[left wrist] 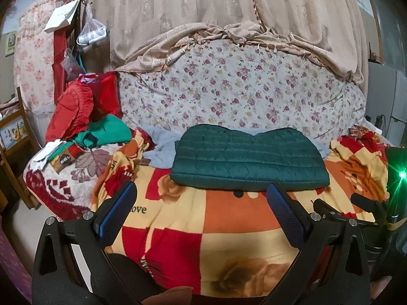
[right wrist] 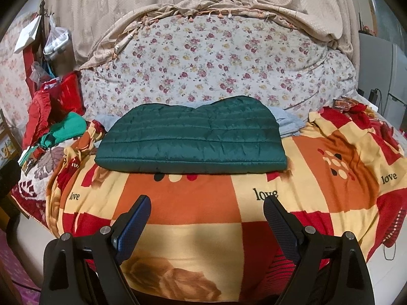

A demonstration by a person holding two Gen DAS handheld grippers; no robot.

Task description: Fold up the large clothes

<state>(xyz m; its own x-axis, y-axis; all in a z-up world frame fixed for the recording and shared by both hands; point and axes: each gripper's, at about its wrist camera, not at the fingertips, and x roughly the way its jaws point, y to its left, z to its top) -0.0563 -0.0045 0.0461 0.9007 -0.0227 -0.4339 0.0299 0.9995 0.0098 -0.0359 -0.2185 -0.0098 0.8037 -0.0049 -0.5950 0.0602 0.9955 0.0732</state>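
Centrally, a dark green quilted jacket (left wrist: 250, 156) lies folded into a flat, wide rectangle on a bed, resting on a checked blanket (left wrist: 229, 218) of red, orange and cream squares printed with roses and the word "love". Its far edge overlaps a pale blue cloth (left wrist: 162, 143), which shows at both ends of the jacket. Behind these stands a large bundle in a flowered cover (left wrist: 241, 89), with a beige fringed curtain (left wrist: 203, 5) draped over its top.

Left gripper (left wrist: 201, 200): fingers (left wrist: 115, 213) spread wide and released, grasping nothing, hovering above the blanket just short of the jacket's near edge. Right gripper (right wrist: 207, 214): fingers (right wrist: 132, 225) likewise spread apart and empty, above the blanket and clear of the jacket.

At far left, a heap of red clothing (left wrist: 73, 109) and green clothing (left wrist: 109, 131) sits on a second blanket with a leaf pattern (left wrist: 84, 162). Plastic bags (left wrist: 91, 31) hang from a stand above the heap.
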